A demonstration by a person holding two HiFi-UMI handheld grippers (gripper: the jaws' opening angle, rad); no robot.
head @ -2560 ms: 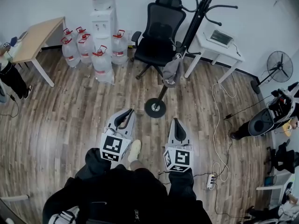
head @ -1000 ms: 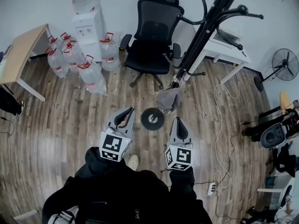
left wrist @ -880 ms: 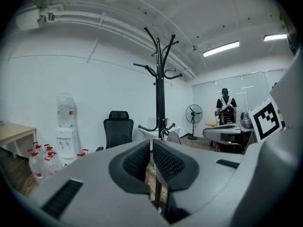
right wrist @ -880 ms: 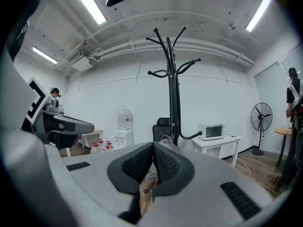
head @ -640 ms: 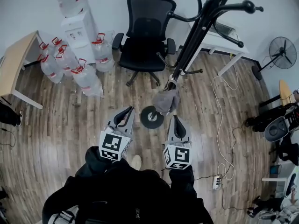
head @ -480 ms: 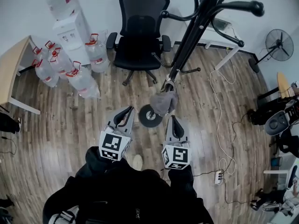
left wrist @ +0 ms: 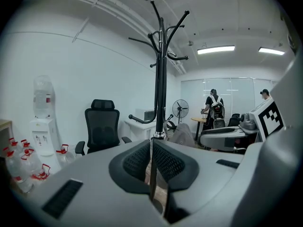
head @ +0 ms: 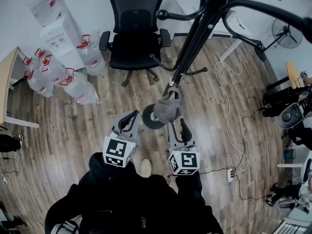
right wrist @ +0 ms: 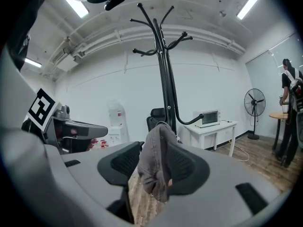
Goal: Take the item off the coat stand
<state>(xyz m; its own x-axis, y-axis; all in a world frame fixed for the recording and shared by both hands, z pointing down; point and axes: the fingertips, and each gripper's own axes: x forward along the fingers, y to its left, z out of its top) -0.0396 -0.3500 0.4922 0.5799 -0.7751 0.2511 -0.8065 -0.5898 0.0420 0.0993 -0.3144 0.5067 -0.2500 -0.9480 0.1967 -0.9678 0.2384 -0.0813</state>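
Now: grey crumpled fabric item [head: 167, 110] hanging limp off coat stand [head: 195, 43].

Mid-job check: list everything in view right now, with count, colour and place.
coat stand: one, black, centre of the room
grey item: one, grey, hanging low on the coat stand, between the jaws of the right tool
office chair: one, black, behind the coat stand
water dispenser: one, white, left of the office chair
water bottles: at least five, clear with red caps, beside the water dispenser
white table: one, white, right of the coat stand
fan: one, black, far right
wooden desk: one, tan, far left
power strip: one, white, lower right
left tool: one, grey, jaws together, empty
right tool: one, grey, jaws apart around the grey item
sleeves: two, black, bottom of the head view
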